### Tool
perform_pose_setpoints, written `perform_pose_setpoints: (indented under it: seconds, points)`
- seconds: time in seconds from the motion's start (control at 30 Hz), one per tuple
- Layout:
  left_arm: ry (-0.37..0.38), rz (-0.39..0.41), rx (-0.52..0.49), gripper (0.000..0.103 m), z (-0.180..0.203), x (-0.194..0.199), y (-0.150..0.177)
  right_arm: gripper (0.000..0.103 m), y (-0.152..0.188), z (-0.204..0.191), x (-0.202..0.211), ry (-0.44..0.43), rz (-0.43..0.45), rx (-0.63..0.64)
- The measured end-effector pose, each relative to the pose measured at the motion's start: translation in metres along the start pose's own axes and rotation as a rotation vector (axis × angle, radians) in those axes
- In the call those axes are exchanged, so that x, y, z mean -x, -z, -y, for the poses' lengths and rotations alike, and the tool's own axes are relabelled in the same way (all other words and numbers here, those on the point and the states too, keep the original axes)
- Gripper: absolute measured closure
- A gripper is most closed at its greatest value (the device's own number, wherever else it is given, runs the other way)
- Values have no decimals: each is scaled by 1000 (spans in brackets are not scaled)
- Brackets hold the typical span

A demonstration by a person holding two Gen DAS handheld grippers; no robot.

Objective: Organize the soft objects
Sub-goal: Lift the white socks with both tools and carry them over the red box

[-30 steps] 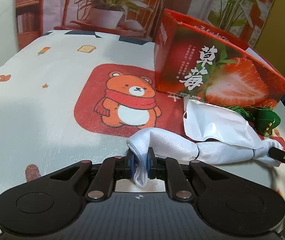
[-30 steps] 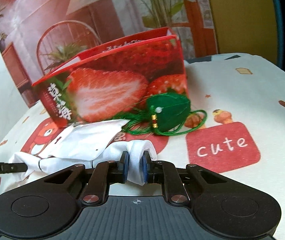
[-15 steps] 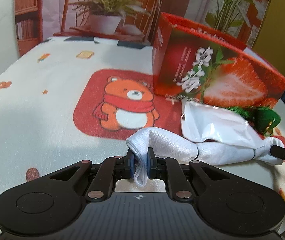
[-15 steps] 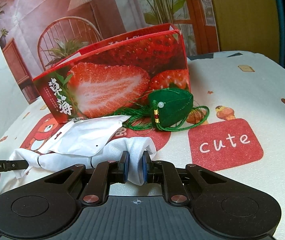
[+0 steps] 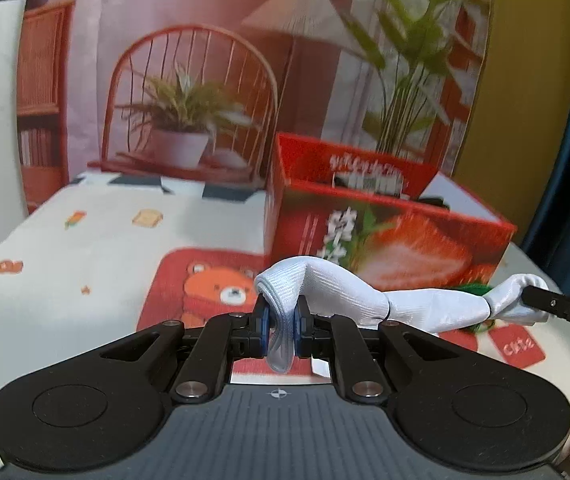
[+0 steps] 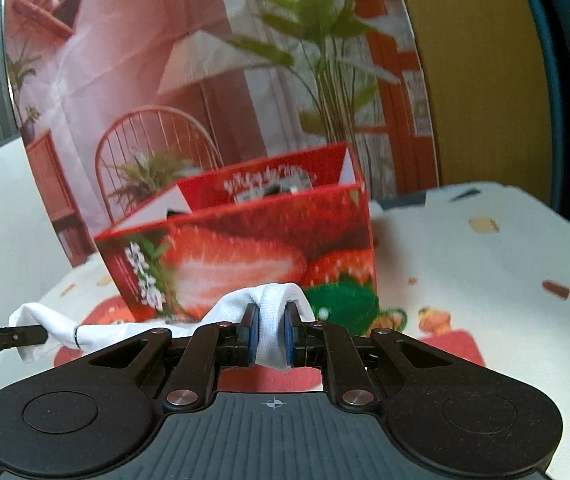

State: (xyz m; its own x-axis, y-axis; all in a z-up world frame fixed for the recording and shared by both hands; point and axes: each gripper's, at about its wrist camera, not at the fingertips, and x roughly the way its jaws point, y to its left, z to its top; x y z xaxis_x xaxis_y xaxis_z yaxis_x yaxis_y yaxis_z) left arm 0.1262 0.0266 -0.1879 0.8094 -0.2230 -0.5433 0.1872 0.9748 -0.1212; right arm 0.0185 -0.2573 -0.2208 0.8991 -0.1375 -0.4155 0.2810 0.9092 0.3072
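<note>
- My left claw (image 5: 281, 326) is squeezed tight on one end of a long white stretchy cloth sock (image 5: 349, 300). The blue pads (image 5: 261, 326) press the sock from both sides, and a bit of it pokes out below them.
- My right claw (image 6: 272, 336) is squeezed tight on the other end of the same sock. A white fold sits between its blue pads too.
- The sock hangs in the air between my two claws, over the table. It is stretched out sideways and is pinched thin near the middle.
- In the left view I can see the black tip of my right claw at the far right, biting the sock's other end.
- In the right view I can see the black tip of my left claw at the far left, biting the sock there.
- A tall red cardboard box with big strawberry pictures (image 5: 385, 232) stands just behind the sock. Its top is open.
- A green soft pouch with a little white bead (image 6: 345, 306) lies on the table beside the box, near its front corner, behind my right claw.
- The white tablecloth with an orange bear picture (image 5: 97, 256) covers the table under it all.
- Both pictures look a bit blurry.
</note>
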Motion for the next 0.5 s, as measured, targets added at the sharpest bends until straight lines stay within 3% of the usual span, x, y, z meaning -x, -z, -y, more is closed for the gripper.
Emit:
perform_pose_setpoints:
  seconds: [0.2, 0.5]
  points:
    - [1, 35, -2, 91, 7, 7, -8, 91, -12, -5, 9, -10, 54, 17]
    - [0, 60, -22, 91, 9, 5, -23, 91, -24, -8, 4, -10, 59, 31]
